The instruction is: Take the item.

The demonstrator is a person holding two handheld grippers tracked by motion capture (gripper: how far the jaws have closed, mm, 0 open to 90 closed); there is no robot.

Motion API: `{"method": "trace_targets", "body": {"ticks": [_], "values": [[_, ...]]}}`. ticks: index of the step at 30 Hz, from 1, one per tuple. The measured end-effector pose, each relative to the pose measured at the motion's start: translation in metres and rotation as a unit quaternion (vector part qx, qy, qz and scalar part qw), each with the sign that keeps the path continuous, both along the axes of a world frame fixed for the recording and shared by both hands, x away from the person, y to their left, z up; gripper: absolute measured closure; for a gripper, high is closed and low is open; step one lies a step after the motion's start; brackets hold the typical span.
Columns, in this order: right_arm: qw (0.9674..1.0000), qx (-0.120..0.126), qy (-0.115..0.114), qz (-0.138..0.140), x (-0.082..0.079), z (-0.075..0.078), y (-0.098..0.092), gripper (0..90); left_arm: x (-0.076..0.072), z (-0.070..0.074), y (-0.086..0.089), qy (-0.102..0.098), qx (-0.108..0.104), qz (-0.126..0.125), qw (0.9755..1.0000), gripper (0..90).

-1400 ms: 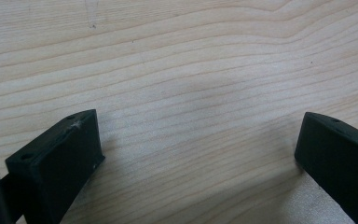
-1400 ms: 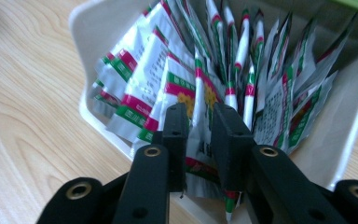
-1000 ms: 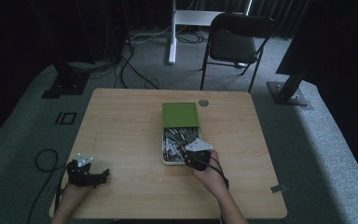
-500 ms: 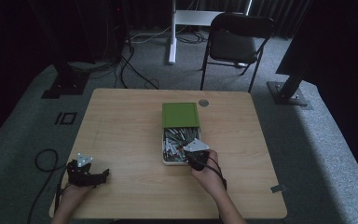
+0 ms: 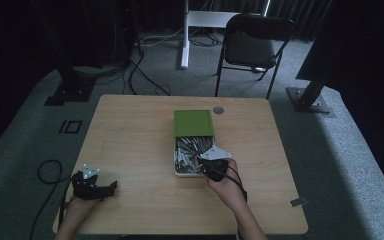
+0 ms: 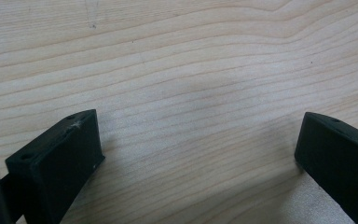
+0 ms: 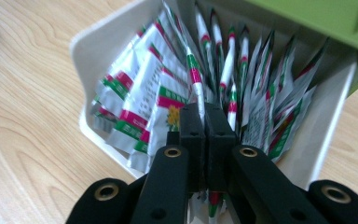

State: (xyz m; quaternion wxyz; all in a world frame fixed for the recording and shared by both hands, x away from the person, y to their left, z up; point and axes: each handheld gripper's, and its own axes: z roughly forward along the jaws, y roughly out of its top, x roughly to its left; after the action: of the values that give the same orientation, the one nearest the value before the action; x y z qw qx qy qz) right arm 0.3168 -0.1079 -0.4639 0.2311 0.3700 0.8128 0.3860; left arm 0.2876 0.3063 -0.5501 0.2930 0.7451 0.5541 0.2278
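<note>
Right tool [image 7: 204, 122] clamped among sachets [image 7: 168, 88]

The left tool [image 5: 94, 186] sits low near the person's left front corner, held by the left hand [image 5: 76, 209], its forearm entering from the bottom edge. In the left gripper view its two black jaws stand wide apart with nothing between them. The right tool [image 5: 214, 167] is farther forward, gripped by the right hand [image 5: 230, 187], forearm angling in from below. In the right gripper view its jaws are pressed together, tips pointing forward and down.
</note>
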Motion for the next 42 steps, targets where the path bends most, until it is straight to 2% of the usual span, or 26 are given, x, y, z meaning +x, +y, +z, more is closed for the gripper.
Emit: {"method": "trace_targets", "body": {"ticks": [1,6,7,8,13,17,21,23,27,30,31,33,39,41,42], "values": [[1.0,0.009,-0.001,0.003,-0.001,0.003,-0.001,88.5,0.0,0.0,0.0,0.0,0.0,0.0,1.0,1.3],[0.9996,0.022,-0.013,0.008,-0.004,0.02,-0.004,88.5,0.0,0.0,0.0,0.0,0.0,0.001,1.0,1.3],[0.9996,0.022,-0.013,0.008,-0.004,0.02,-0.004,88.5,0.0,0.0,0.0,0.0,0.0,0.001,1.0,1.3],[0.9994,0.028,-0.021,0.007,-0.003,0.028,-0.007,88.6,0.0,0.0,0.0,0.0,0.001,0.0,1.0,1.3],[0.9987,0.041,-0.032,0.002,-0.003,0.042,-0.014,88.6,0.0,0.0,0.0,0.0,0.0,0.0,1.0,1.3],[0.9974,0.05,-0.05,-0.017,-0.001,0.058,-0.028,88.6,0.0,0.0,0.0,0.0,0.0,0.0,1.0,1.3],[0.9964,0.051,-0.06,-0.031,0.002,0.065,-0.038,88.6,0.0,0.0,0.0,0.001,0.0,0.0,1.0,1.3],[0.9953,0.051,-0.067,-0.049,0.006,0.07,-0.05,88.6,0.0,0.0,0.0,0.0,0.0,0.0,1.0,1.3],[0.9931,0.05,-0.076,-0.073,0.013,0.07,-0.064,88.6,0.0,0.0,0.0,0.0,0.0,0.0,1.0,1.3],[0.9921,0.05,-0.074,-0.088,0.017,0.068,-0.072,88.6,0.0,0.0,0.0,0.0,0.0,0.0,1.0,1.3],[0.9911,0.049,-0.071,-0.101,0.021,0.065,-0.079,88.6,0.0,0.0,0.0,0.0,0.001,-0.001,1.0,1.3],[0.991,0.047,-0.07,-0.105,0.023,0.063,-0.081,88.6,0.0,0.0,0.0,0.0,0.0,0.0,1.0,1.3],[0.9883,0.033,-0.057,-0.138,0.041,0.042,-0.101,88.6,0.0,0.0,0.0,0.0,0.0,0.0,1.0,1.3],[0.9885,0.027,-0.053,-0.139,0.044,0.039,-0.102,88.6,0.0,0.0,0.0,-0.001,-0.001,0.001,1.0,1.3],[0.9877,0.023,-0.045,-0.148,0.05,0.031,-0.107,88.6,0.0,0.0,0.0,0.0,0.0,0.0,1.0,1.3]]}}
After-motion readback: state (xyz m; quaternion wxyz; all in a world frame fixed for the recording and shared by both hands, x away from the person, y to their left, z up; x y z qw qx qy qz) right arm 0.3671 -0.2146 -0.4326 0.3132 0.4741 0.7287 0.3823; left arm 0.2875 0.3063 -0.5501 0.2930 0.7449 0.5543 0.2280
